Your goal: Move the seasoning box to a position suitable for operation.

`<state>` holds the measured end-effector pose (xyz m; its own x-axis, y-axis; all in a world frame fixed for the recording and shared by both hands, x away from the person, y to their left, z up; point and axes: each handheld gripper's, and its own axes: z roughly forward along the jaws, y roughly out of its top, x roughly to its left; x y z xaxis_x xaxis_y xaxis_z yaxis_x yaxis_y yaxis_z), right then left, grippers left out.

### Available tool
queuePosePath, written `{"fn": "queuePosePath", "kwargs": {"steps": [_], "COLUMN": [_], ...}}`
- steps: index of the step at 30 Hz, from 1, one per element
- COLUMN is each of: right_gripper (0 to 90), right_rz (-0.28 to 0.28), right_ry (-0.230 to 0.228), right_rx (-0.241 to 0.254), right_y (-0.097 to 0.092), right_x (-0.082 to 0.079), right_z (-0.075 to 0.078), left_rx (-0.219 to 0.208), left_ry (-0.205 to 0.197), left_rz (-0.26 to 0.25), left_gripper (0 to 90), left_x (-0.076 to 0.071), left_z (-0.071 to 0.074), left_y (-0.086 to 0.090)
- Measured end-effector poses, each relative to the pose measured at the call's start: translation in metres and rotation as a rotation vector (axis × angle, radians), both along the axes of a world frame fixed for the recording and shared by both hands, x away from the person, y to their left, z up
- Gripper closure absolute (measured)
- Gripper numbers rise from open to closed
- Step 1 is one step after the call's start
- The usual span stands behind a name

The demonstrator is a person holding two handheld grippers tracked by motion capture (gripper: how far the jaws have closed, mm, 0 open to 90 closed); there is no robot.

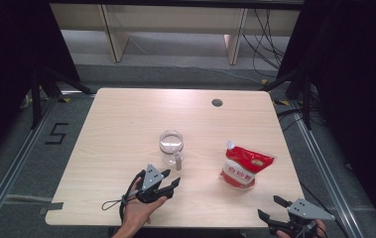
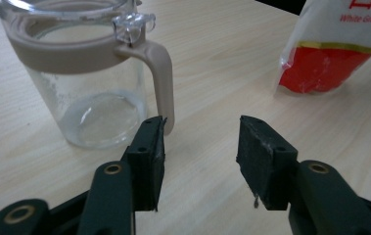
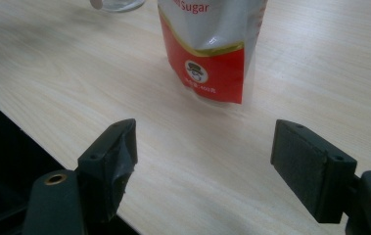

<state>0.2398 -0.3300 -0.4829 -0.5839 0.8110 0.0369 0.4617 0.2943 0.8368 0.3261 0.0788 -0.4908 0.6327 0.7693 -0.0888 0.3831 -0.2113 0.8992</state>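
While the left gripper (image 1: 171, 181) is being held with its jaws spread wide just short of the glass jug (image 1: 171, 148), no contact is being made: in the left gripper view the jug's beige handle (image 2: 161, 83) is being framed just beyond the left jaw tip, at about 11 o'clock from the gap. The jug is standing upright near the table (image 1: 126, 124) centre, roughly 12 o'clock from that gripper. It is being judged rigid, smooth and breakable, light while nearly empty; only a faint whitish film can be made out at its base. The handle is being judged the best place to be pinched, since the round glass wall would likely be slipping between flat pads.

At the near right table edge the right gripper (image 1: 275, 214) is being held equally wide, grasping nothing, with the white sugar pouch (image 1: 245, 166) standing at about 11 o'clock from it. The pouch is being judged soft, crinkly and fairly heavy with sugar; its upper body below the spout (image 1: 230, 144) is being judged the firmest hold
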Motion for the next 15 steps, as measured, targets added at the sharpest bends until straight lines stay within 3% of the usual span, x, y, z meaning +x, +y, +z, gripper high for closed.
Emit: {"fn": "queuePosePath", "kwargs": {"steps": [3,4,8,13,15], "right_gripper": [26.1,26.1,26.1,26.1,26.1], "right_rz": [-0.007,-0.003,-0.002,0.002,-0.008], "right_ry": [0.001,-0.005,-0.002,-0.001,0.020], "right_rx": [-0.006,-0.008,-0.001,-0.003,0.011], "right_y": [0.000,0.000,0.001,0.001,0.002], "right_x": [0.000,0.000,0.000,0.000,-0.001], "right_z": [0.000,0.000,-0.001,-0.001,-0.001], "left_rx": [-0.001,0.027,0.018,0.027,0.046], "left_ry": [-0.002,-0.020,-0.024,-0.031,-0.030], "left_rz": [0.021,0.050,0.085,0.083,0.084], "left_gripper": [55.3,55.6,56.7,58.4,58.7], "left_x": [0.005,0.010,0.019,0.023,0.026], "left_z": [-0.001,-0.002,-0.005,-0.006,-0.006], "left_y": [-0.004,-0.007,-0.011,-0.016,-0.017]}}
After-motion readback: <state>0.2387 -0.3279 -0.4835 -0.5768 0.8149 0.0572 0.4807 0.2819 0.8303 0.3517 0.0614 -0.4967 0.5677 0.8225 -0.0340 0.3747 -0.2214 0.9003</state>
